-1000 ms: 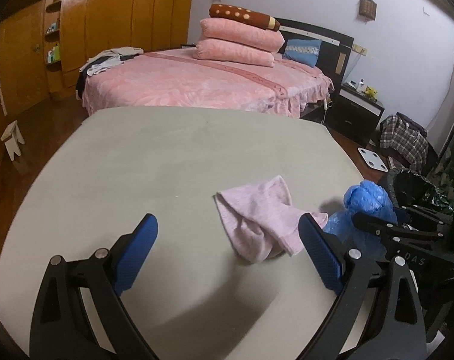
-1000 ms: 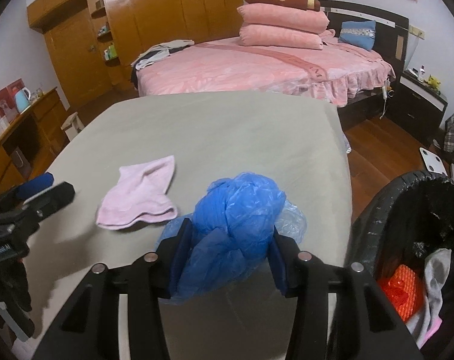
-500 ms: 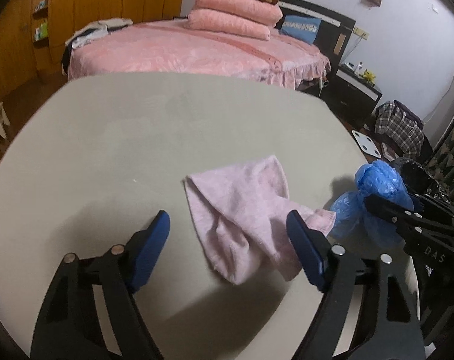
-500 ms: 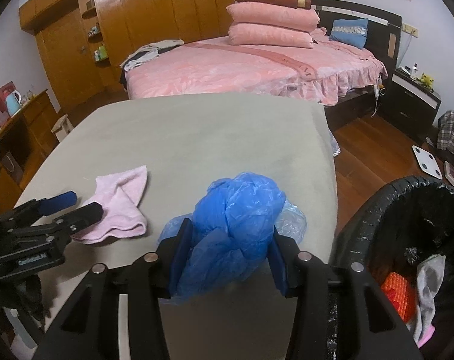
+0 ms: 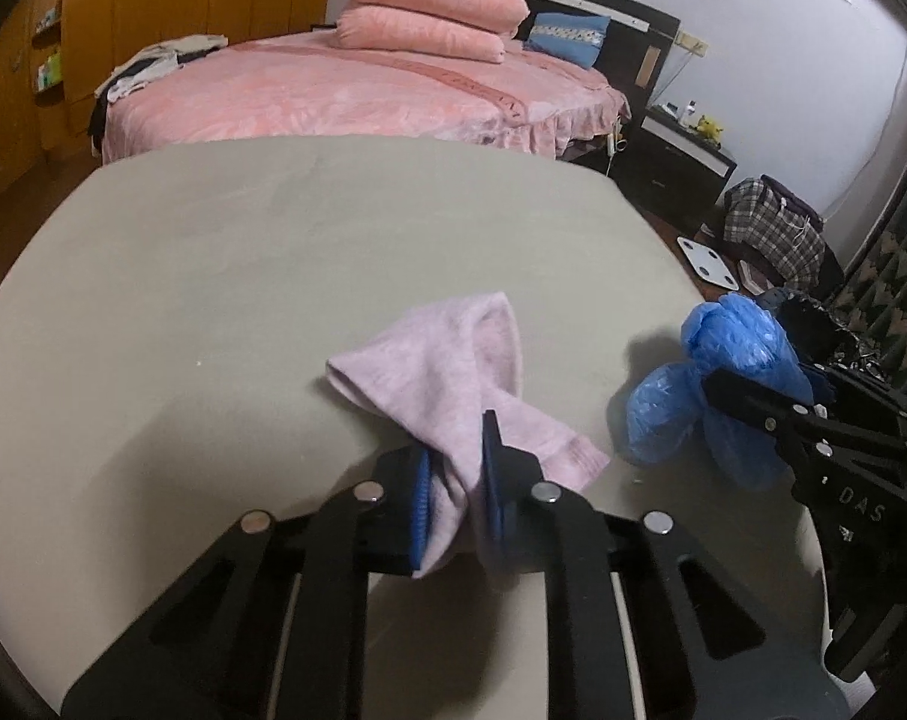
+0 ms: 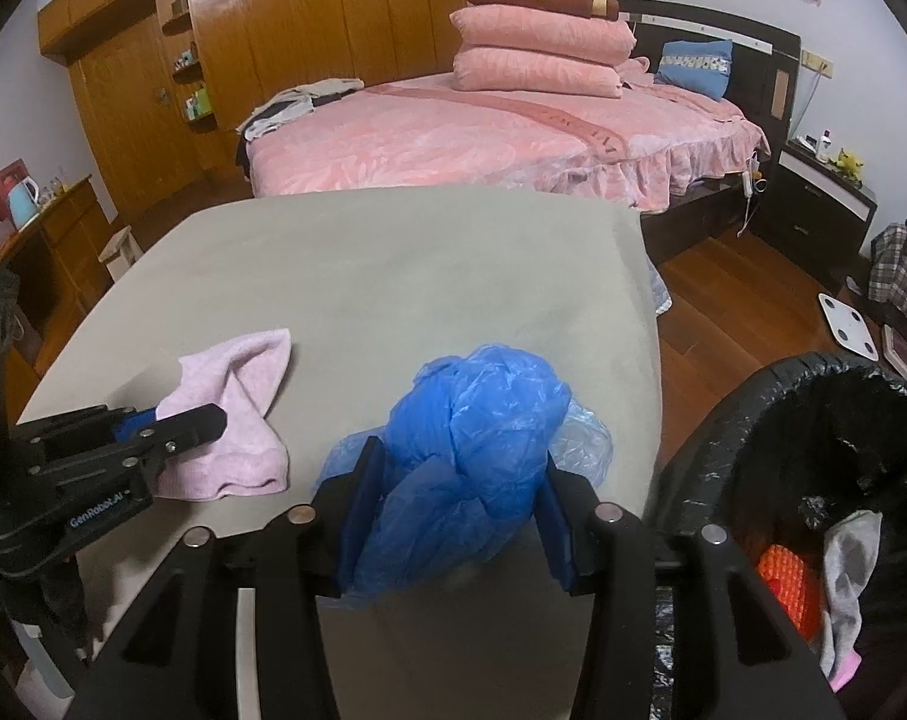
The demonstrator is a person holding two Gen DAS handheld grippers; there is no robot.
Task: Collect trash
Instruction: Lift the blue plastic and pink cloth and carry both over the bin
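Note:
A pale pink sock (image 5: 441, 372) lies on the grey table (image 5: 273, 252). My left gripper (image 5: 453, 474) is shut on the sock's near end, which bunches between the blue pads. The sock also shows in the right wrist view (image 6: 237, 414), with the left gripper (image 6: 183, 420) on it. My right gripper (image 6: 453, 498) is shut on a crumpled blue plastic bag (image 6: 471, 444) above the table's right edge. The bag also shows in the left wrist view (image 5: 723, 384). A black-lined trash bin (image 6: 813, 432) stands to the right of the table.
The bin holds an orange item (image 6: 783, 582) and a grey sock (image 6: 843, 576). A pink bed (image 6: 483, 138) with stacked pillows stands beyond the table. A white scale (image 6: 849, 324) and a plaid bag (image 6: 903, 276) are on the wooden floor at right.
My left gripper moved forward over the pink sock and shut on it. My right gripper kept hold of the blue bag and shifted slightly toward the bin.

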